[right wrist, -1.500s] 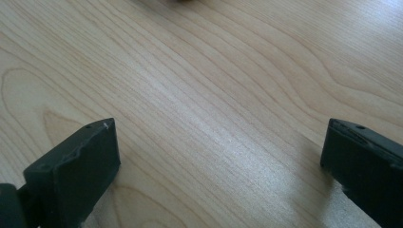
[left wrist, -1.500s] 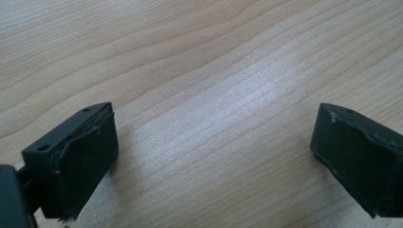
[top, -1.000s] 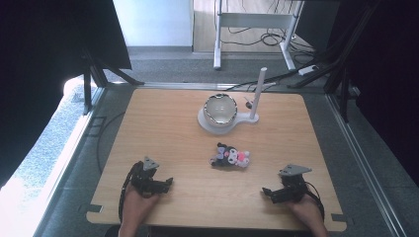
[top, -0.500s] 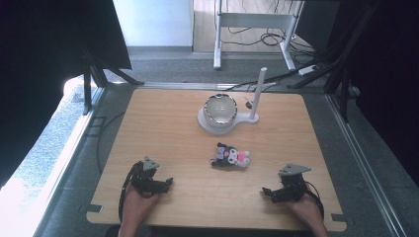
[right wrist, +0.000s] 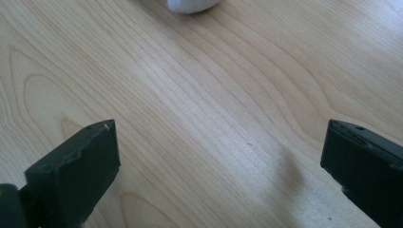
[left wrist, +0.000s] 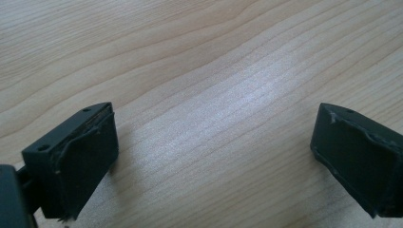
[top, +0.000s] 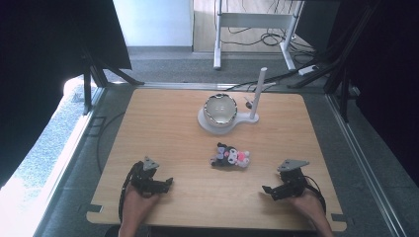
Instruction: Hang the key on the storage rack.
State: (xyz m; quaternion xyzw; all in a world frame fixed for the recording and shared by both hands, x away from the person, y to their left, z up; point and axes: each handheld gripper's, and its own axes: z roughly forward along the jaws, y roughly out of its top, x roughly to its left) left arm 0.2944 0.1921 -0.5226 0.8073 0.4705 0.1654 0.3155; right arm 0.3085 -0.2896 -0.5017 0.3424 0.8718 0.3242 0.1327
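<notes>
Plush toy (top: 230,156) lies mid-table, nearer than the bowl (top: 221,109). Left gripper (top: 165,182) and right gripper (top: 267,190) rest near the front edge, jaws apart, empty. No grasp begun; next move likely calls for reaching to the toy.

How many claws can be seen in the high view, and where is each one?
2. The left claw rests near the table's front left edge. The right claw rests near its front right edge. Both are open, apart from the plush toy.
</notes>
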